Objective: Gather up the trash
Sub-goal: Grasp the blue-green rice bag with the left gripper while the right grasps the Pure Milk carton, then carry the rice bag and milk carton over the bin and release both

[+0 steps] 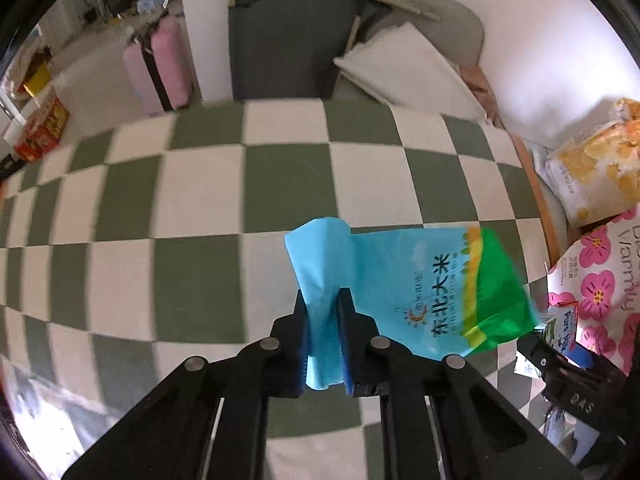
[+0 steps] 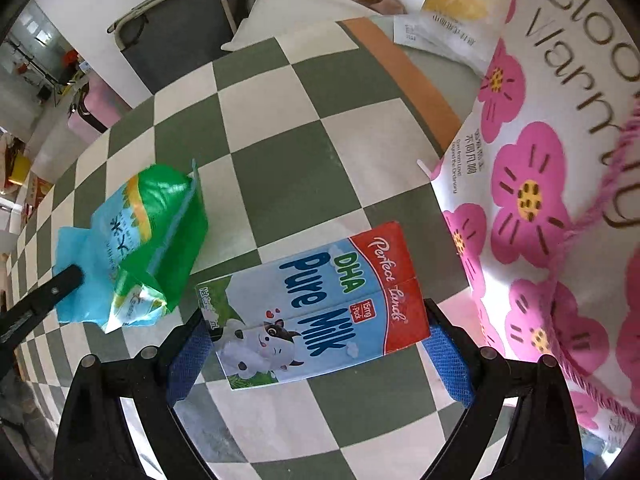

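A blue and green rice bag (image 1: 420, 292) hangs just above the green-and-white chequered cloth (image 1: 200, 200). My left gripper (image 1: 323, 300) is shut on the bag's crumpled blue end. In the right wrist view the same bag (image 2: 152, 232) is at the left, with a left finger (image 2: 52, 288) on it. A flattened "Pure Milk" carton (image 2: 348, 276) lies crosswise between the blue pads of my right gripper (image 2: 314, 312), which press on both of its ends. The right gripper's black finger (image 1: 560, 368) and a bit of the carton (image 1: 564, 324) show at the left view's right edge.
A large white bag with pink flowers (image 2: 540, 160) stands close on the right of the carton. A yellow snack bag (image 1: 592, 168) lies behind it. Beyond the cloth's far edge are a white pillow (image 1: 400, 64), a dark folded frame (image 1: 288, 40) and a pink suitcase (image 1: 160, 68).
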